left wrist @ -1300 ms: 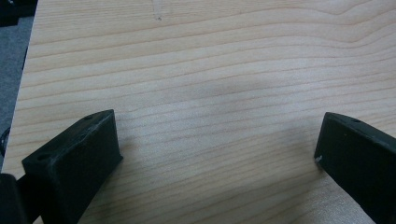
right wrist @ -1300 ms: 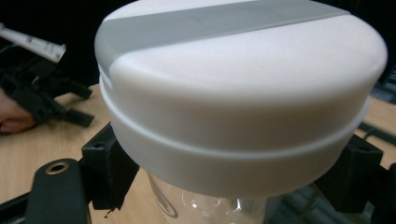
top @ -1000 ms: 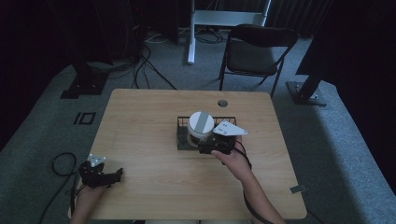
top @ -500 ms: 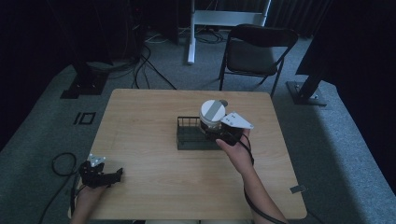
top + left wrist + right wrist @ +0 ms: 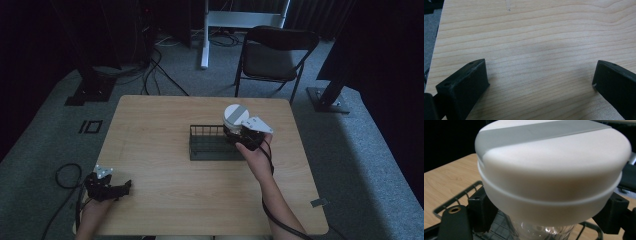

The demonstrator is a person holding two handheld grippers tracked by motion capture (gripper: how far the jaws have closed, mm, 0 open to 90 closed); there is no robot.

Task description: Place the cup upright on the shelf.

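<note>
A clear jar with a white lid crossed by a grey stripe (image 5: 235, 114) (image 5: 554, 170) is held above the right end of a black wire basket (image 5: 212, 145) (image 5: 456, 200). My right gripper (image 5: 239, 136) (image 5: 549, 212) is shut on the jar just under its lid, a black jaw on each side of the glass. My left gripper (image 5: 123, 187) (image 5: 540, 80) rests low at the table's front left corner, jaws spread wide over bare wood with nothing between them.
The wooden table (image 5: 165, 195) has open surface left of and in front of the basket. A black folding chair (image 5: 272, 55) stands behind the far edge. Cables (image 5: 65, 175) lie on the grey carpet at the left, and dark stand bases sit on both sides.
My right gripper has lifted the jar up out of the basket and carried it toward the far right. The left gripper has stayed put.
</note>
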